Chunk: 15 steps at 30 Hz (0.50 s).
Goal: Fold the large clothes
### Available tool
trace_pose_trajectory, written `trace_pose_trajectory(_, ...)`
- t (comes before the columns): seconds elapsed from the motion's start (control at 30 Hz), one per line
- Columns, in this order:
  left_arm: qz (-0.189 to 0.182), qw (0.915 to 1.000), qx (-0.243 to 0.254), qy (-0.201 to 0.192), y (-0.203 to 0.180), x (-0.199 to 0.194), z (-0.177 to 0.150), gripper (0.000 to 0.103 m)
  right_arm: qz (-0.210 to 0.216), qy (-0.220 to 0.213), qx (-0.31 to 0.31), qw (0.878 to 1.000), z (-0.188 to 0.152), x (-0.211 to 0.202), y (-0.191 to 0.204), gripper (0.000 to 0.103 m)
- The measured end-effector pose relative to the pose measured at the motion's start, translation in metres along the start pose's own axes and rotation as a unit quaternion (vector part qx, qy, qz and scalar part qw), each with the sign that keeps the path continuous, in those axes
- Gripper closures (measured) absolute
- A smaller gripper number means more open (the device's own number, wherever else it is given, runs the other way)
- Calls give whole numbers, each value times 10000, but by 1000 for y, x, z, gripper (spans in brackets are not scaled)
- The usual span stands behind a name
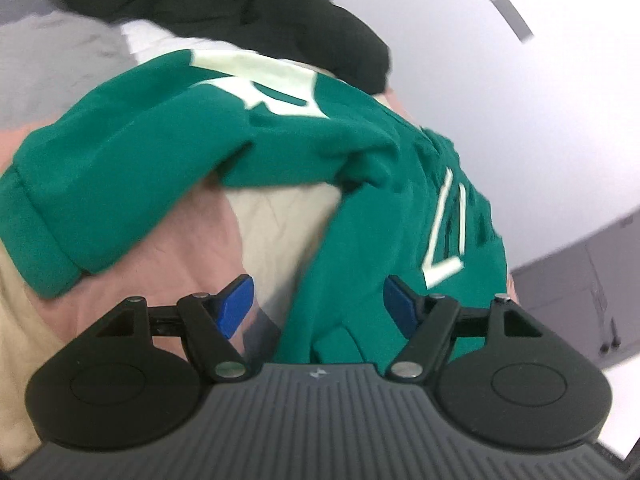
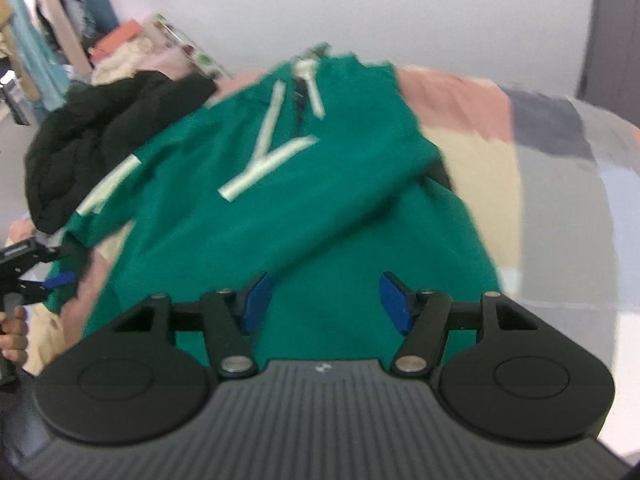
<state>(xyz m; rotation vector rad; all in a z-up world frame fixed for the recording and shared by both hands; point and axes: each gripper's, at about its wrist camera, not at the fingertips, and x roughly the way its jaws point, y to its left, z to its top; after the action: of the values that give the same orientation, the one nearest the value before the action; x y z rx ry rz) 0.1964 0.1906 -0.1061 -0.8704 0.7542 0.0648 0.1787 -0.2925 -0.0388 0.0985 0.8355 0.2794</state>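
— Blue pads [image 1: 236, 306] of the left gripper [image 1: 320, 304] nearest, standing wide, clamping nothing.
— And between them?
— A green strip of the sweatshirt [image 1: 224, 132], likely a sleeve, running from under the gripper body away past the fingertips, then bending toward the left finger's side. Lying closer to the right pad, touching neither as far as can be told.
— Beyond the fingertips?
— Bulk of the garment, pale lettering up, spread over a pink and beige quilt [image 1: 160, 248]; a black garment [image 1: 224, 4] heaped at the far edge.

— Right wrist view now?
— Right gripper [image 2: 328, 300] likewise released, pads [image 2: 256, 300] parted over flat green cloth, nothing pinched.
— Where from those fingers?
— Sweatshirt [image 2: 280, 200] straight ahead and underneath, long axis slanting away from the left finger's side toward the far right; a folded-over flap crossing just past the fingertips.
— Other gripper?
— Left gripper [image 2: 52, 276] far off to the left finger's side, at the hem corner, held in a hand [image 2: 14, 336].
— Nearer for the next fold?
— Probably right for the body, left for the sleeve strip; blurred, so only a judgement.
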Motion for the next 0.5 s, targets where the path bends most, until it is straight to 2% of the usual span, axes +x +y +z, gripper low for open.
trace_pose_trajectory(0.17,-189,9953,-944,-49,30,9,14,27,254,-396,-207,9987,1,32,52,40)
trace_pose_trajectory(0.23,-325,9895,-1391,-219,42,10,16,27,356,-563,-196,9976,1,45,67,40)
trace_pose_trajectory(0.33,-454,9816,-1837,-239,57,15,18,26,519,-723,-50,9960,0,70,82,40)
trace_pose_trajectory(0.5,-642,9646,-2538,-309,81,24,13,26,343,-750,-262,9963,-14,114,100,40)
